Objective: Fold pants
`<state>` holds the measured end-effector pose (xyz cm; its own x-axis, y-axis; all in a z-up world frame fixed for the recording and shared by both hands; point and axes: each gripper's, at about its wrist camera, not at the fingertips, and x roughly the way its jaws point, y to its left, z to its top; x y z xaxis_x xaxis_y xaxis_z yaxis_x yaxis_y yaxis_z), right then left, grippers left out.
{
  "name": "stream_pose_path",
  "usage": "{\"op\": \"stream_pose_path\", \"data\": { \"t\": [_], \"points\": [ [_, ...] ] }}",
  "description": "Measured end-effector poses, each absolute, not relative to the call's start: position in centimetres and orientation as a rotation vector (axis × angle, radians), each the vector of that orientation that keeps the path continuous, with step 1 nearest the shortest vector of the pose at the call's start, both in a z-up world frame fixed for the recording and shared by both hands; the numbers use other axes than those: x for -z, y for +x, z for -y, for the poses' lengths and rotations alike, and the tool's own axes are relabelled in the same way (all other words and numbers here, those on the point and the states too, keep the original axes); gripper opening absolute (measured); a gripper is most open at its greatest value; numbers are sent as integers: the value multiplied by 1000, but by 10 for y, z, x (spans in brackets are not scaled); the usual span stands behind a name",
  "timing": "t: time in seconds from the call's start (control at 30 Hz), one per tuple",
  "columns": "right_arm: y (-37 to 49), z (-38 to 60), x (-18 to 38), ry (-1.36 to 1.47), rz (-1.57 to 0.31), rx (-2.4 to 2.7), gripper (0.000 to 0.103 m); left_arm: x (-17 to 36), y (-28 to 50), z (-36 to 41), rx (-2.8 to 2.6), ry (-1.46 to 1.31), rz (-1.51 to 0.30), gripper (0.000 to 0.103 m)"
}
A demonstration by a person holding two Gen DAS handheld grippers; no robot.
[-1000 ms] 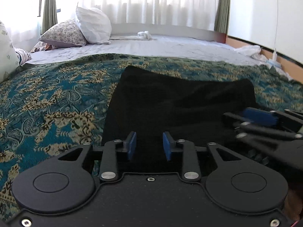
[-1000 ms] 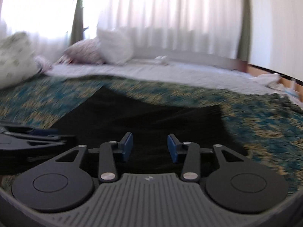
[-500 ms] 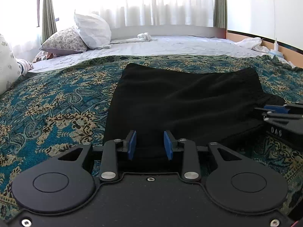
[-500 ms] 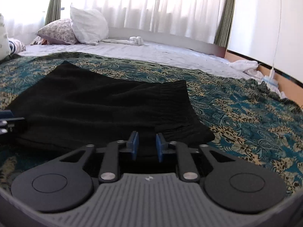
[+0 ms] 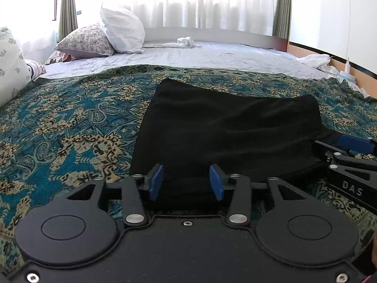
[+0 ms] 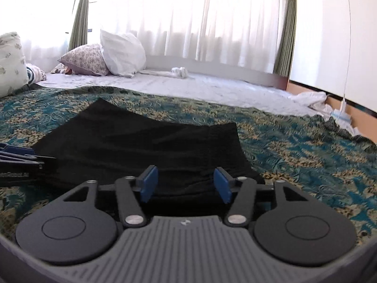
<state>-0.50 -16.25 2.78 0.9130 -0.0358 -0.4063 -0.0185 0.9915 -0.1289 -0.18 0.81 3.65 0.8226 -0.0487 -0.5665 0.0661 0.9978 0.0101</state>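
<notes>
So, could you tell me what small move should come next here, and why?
Probably ease both tongs back off the cloth. The black pants already lie folded and flat on the patterned bedspread, and the left tongs and right tongs are both open, holding nothing.

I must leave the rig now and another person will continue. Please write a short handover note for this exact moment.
Left gripper: open, holds nothing, at the near edge of the black pants, toward their left side.
Right gripper: open, holds nothing, at the near edge toward the right corner.
Pants: lying flat on the patterned bedspread as a compact rectangle that already looks folded; how many layers cannot be told.
Done: pants laid flat, both grippers in position at the near edge.
Left: probably close both grippers on the near edge and fold it away toward the far edge, then smooth.
</notes>
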Motion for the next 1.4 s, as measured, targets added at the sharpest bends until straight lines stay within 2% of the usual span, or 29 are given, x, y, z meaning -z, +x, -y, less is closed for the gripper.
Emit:
{"op": "stream_pose_path", "data": {
  "t": [0.1,0.17,0.23,0.5,0.83,1.4],
  "points": [
    [-14,166,-32,-102,-416,-6,78,-40,-10,-7,52,37,-589,63],
    [-19,168,-31,-89,-424,-6,84,-43,-17,-7,48,33,-577,85],
    [-23,168,-28,-89,-434,-4,87,-43,-24,-7,40,28,-559,92],
    [-28,170,-14,-88,-481,6,103,-31,-31,-7,-2,41,-611,99],
    [-13,172,4,-58,-584,12,103,-12,-25,-8,-31,32,-676,103],
    [-11,171,13,-73,-575,-10,103,-6,-17,-7,-25,38,-667,103]
  ]
}}
